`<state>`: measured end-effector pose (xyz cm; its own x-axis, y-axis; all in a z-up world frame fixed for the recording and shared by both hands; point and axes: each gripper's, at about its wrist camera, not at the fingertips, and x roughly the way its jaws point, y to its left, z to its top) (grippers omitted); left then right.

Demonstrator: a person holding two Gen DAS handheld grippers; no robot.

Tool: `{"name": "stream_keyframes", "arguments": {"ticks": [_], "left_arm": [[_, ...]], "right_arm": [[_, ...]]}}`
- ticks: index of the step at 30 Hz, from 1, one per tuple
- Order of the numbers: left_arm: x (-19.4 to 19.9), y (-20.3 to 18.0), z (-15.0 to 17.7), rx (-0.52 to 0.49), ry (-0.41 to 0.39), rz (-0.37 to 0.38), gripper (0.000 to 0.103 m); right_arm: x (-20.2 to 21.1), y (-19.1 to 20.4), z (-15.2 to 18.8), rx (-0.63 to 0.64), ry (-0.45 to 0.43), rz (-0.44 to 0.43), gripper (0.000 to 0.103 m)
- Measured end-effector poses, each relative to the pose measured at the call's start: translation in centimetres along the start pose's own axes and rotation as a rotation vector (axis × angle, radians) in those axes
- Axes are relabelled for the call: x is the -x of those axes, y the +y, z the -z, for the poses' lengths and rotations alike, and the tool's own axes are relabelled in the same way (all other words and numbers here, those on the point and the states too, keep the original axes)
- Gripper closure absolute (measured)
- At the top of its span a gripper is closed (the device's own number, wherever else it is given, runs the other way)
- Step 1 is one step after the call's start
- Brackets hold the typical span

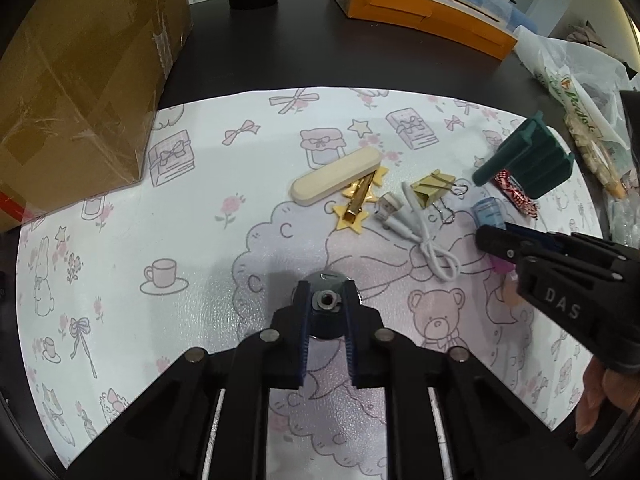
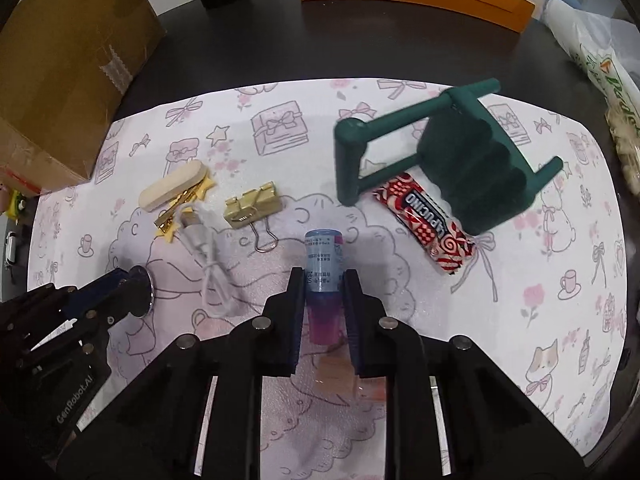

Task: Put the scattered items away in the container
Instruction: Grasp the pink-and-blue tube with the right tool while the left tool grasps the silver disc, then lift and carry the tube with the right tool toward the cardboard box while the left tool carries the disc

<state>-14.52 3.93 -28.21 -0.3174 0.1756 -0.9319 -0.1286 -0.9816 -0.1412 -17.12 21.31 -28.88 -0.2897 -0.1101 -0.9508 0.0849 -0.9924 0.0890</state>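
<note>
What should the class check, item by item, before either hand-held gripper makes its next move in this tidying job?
1. Left hand-held gripper closed on the round metal part: ok.
2. Right hand-held gripper closed on the small bottle: ok, one finger on each side.
3. Bottle lifted off the mat: cannot tell.
4. Container in view for the drop: not ok; neither the cardboard box nor the orange box is clearly the one.
5. Items left on the mat: not ok; white cable, binder clip, candy bar, wooden stick remain.
6. Grippers apart from each other: ok.
</note>
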Motion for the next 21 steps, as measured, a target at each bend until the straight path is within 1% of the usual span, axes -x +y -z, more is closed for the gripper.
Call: {"name": "stream_keyframes", "arguments": {"ticks": [2,8,17,21], "left_arm": [[0.2,0.1,0.0,0.011,-0.005,0.002,0.088],[1.4,0.6,0.1,0.030,-0.033,0.013,0.088],[3.6,1.0,0.0,0.042,-0.064,0.042,0.088],[4.7,1.0,0.3,0.045,-0.071,0.058,0.088]], "right_arm": [[0.6,-0.2,0.3,0.004,-0.019,-0.022,0.084],[2.6,-0.4,1.0,0.013,-0.062,-0.045,0.084],[4.3,-0.1,1.8,0.015,-0.076,-0.052,0.084],[5.4,0.7,2.0,0.029,-0.086,-0.050,0.084]]}}
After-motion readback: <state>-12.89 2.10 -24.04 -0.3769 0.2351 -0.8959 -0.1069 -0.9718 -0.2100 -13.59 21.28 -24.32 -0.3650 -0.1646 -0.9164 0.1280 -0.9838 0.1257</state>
